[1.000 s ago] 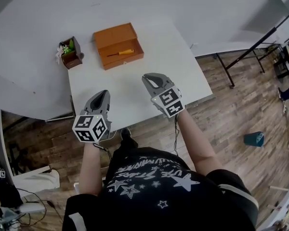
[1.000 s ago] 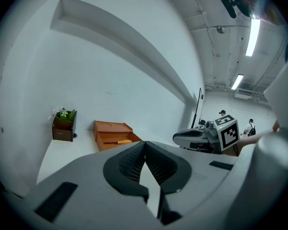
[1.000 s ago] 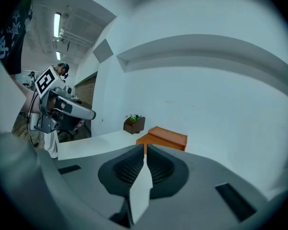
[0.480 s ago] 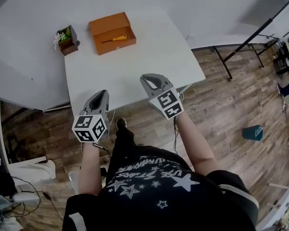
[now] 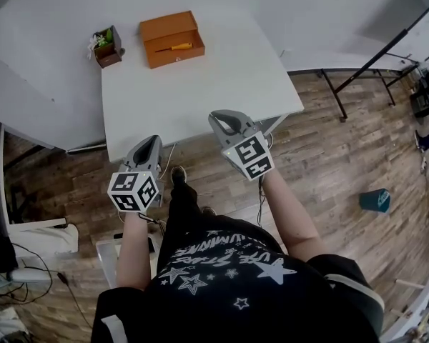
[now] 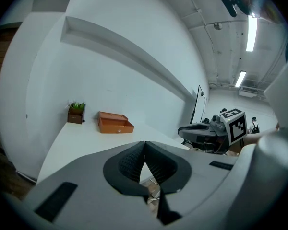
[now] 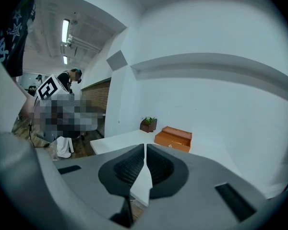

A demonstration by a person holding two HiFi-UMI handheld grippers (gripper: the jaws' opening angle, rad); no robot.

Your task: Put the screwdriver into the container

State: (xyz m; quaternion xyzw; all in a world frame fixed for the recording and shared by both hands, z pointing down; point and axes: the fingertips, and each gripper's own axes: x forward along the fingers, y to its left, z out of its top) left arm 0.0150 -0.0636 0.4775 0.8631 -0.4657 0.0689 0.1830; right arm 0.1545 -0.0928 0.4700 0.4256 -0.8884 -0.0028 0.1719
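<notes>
An orange open box (image 5: 171,38) stands at the far end of the white table (image 5: 200,91), and a yellow-handled screwdriver (image 5: 173,47) lies inside it. The same box (image 6: 114,123) (image 7: 173,138) shows far off in both gripper views. My left gripper (image 5: 149,143) hangs off the table's near edge, jaws shut with nothing between them. My right gripper (image 5: 224,119) hovers at the near edge too, jaws shut and empty. Both are far from the box.
A small brown planter (image 5: 107,46) with a green plant stands left of the box. The white wall runs behind the table. Wooden floor lies around, with black stand legs (image 5: 357,84) at the right and a teal bin (image 5: 377,201) lower right.
The table, box and planter have slid farther away in the head view as I stepped back. Both grippers stay shut and hold nearly the same place in the view.
</notes>
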